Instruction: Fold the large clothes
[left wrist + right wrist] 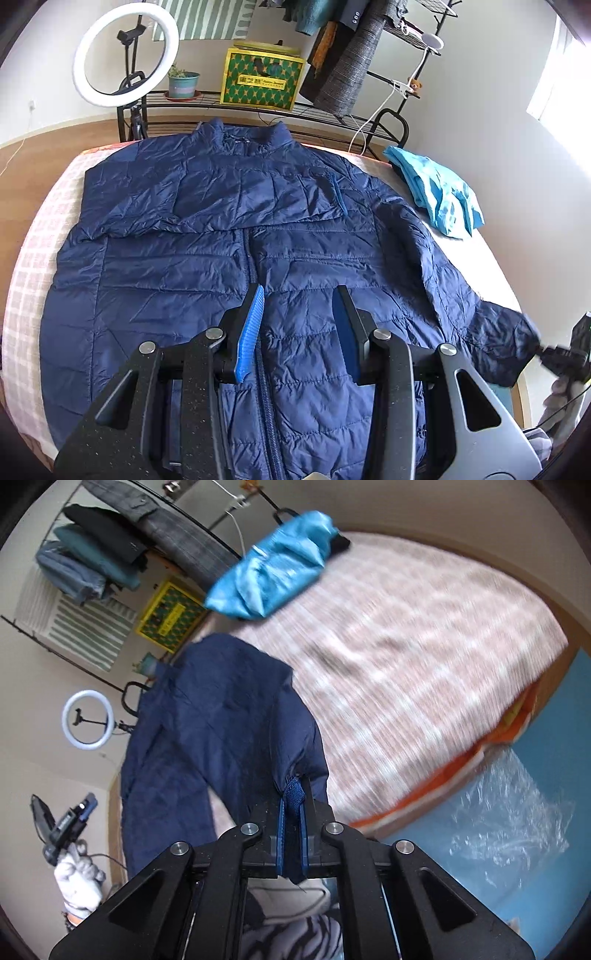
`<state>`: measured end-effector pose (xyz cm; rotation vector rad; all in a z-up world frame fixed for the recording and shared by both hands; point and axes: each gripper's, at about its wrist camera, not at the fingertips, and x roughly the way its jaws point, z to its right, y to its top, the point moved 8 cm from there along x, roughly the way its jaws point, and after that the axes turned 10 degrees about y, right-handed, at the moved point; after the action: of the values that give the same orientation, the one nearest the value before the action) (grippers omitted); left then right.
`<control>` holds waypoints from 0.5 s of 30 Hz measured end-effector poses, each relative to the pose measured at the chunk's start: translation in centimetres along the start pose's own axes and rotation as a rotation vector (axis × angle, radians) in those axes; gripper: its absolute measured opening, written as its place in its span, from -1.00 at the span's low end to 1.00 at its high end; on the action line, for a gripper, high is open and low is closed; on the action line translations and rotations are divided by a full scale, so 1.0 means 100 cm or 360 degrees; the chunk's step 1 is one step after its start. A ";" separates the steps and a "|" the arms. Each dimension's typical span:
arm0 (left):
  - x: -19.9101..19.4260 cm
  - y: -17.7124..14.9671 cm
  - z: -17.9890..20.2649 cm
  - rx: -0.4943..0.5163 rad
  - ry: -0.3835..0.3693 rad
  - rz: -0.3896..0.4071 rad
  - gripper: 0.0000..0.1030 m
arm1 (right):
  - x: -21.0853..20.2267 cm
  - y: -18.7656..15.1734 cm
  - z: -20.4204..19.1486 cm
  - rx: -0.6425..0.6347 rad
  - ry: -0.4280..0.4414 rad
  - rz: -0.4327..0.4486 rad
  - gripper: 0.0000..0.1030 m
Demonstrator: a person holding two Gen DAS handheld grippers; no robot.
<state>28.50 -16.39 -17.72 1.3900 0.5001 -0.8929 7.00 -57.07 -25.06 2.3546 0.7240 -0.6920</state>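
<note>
A navy puffer jacket (236, 236) lies spread front-up on the checked bed (33, 258). The left gripper (299, 325) hovers over its zip, fingers released. The right gripper (291, 823) pinches the sleeve cuff (293, 792), apparently lifted off the bed.

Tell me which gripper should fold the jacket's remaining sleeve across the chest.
Right, probably. The right gripper is already shut on the cuff of that sleeve of the jacket. The left gripper hangs open over the zipper, holding nothing.
</note>
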 end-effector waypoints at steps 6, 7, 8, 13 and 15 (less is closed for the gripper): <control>-0.005 0.002 -0.026 -0.0045 0.0063 0.0016 -0.24 | 0.022 0.059 -0.047 -0.0172 -0.0021 0.0057 -0.92; -0.007 0.003 -0.032 -0.0053 0.0077 0.0022 -0.25 | 0.028 0.070 -0.055 -0.0208 -0.0044 0.0066 -0.92; -0.008 0.003 -0.038 -0.0060 0.0088 0.0025 -0.24 | 0.034 0.079 -0.061 -0.0233 -0.0052 0.0069 -0.92; -0.010 0.001 -0.070 -0.0112 0.0136 0.0013 -0.25 | 0.070 0.120 -0.120 -0.0399 -0.0039 0.0079 -0.93; -0.010 -0.001 -0.080 -0.0129 0.0155 0.0006 -0.25 | 0.081 0.128 -0.144 -0.0471 -0.0023 0.0079 -0.93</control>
<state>29.42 -8.38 -18.28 1.3643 0.6013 -0.7960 25.18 -53.87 -15.21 2.0882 0.7068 -0.5391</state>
